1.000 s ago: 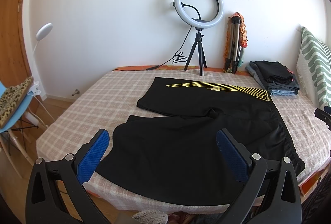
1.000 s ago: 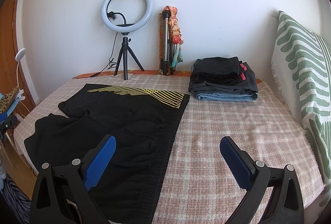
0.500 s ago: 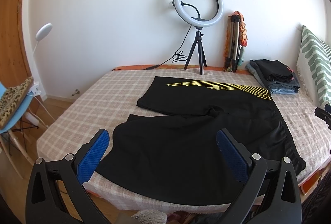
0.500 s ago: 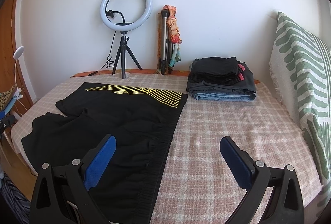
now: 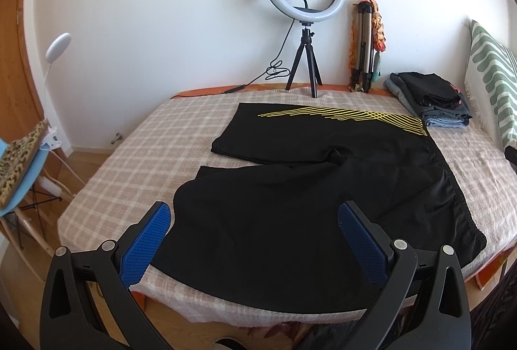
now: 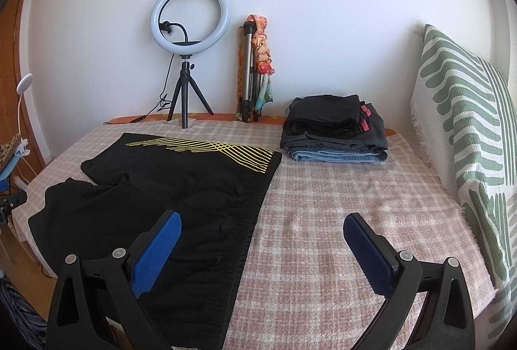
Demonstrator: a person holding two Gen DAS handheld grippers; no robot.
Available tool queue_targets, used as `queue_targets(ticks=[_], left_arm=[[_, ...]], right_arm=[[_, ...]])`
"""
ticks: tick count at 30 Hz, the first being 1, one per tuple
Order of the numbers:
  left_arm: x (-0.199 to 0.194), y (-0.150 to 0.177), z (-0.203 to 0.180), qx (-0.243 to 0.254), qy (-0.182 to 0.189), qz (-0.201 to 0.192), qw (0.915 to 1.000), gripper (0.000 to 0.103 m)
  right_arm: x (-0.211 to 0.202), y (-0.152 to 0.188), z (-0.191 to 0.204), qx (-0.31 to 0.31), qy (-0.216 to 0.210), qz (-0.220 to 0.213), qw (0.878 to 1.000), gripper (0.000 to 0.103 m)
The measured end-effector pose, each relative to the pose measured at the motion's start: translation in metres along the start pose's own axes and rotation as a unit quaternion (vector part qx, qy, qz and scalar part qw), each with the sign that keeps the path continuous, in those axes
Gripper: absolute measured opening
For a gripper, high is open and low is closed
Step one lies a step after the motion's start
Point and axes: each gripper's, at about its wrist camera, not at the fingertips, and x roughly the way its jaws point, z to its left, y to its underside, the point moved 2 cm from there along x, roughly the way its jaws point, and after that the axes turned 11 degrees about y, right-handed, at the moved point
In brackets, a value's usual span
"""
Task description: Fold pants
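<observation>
Black shorts [image 5: 310,188] with yellow stripes lie spread flat on the checked bed cover, waistband to the right, legs to the left. They also show in the right wrist view [image 6: 168,198]. My left gripper [image 5: 253,222] is open and empty, above the near leg. My right gripper [image 6: 261,230] is open and empty, above the waistband's near end, blue pads wide apart.
A stack of folded clothes [image 6: 334,132] lies at the bed's far right. A ring light on a tripod [image 5: 303,4] and a folded tripod [image 5: 365,43] stand against the wall. A green striped pillow [image 6: 468,136] is at the right. A chair [image 5: 19,162] stands left of the bed.
Both grippers have drifted slightly; the view has shifted a little. The shorts have not moved and both grippers stay open.
</observation>
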Motion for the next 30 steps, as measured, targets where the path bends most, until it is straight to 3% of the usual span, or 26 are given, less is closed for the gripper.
queue_targets(ticks=[4,10,16,20,23,26,30], left_arm=[[0.0,-0.004,0.006,-0.004,0.015,0.007,0.9999,0.103],[-0.008,-0.017,0.013,0.053,0.006,-0.007,0.9986,0.093],[-0.003,-0.028,0.035,0.068,0.035,0.027,0.9967,0.079],[0.005,-0.027,0.046,0.097,0.035,0.053,0.9932,0.068],[0.014,-0.021,0.053,0.118,0.049,0.081,0.9885,0.053],[0.023,-0.015,0.062,0.112,0.073,0.107,0.9852,0.045],[0.034,-0.003,0.066,0.115,0.099,0.14,0.9784,0.034]], right_arm=[[-0.003,0.001,0.0,-0.01,0.0,-0.005,1.0,0.102],[-0.006,0.004,0.006,-0.035,0.009,-0.006,0.999,0.1],[-0.01,0.011,0.022,-0.072,-0.015,-0.005,0.997,0.09],[-0.01,0.022,0.032,-0.101,-0.069,0.008,0.992,0.086],[-0.009,0.031,0.039,-0.131,-0.104,0.014,0.986,0.084],[-0.005,0.045,0.046,-0.173,-0.14,0.031,0.974,0.081],[0.003,0.068,0.06,-0.249,-0.195,0.077,0.946,0.07]])
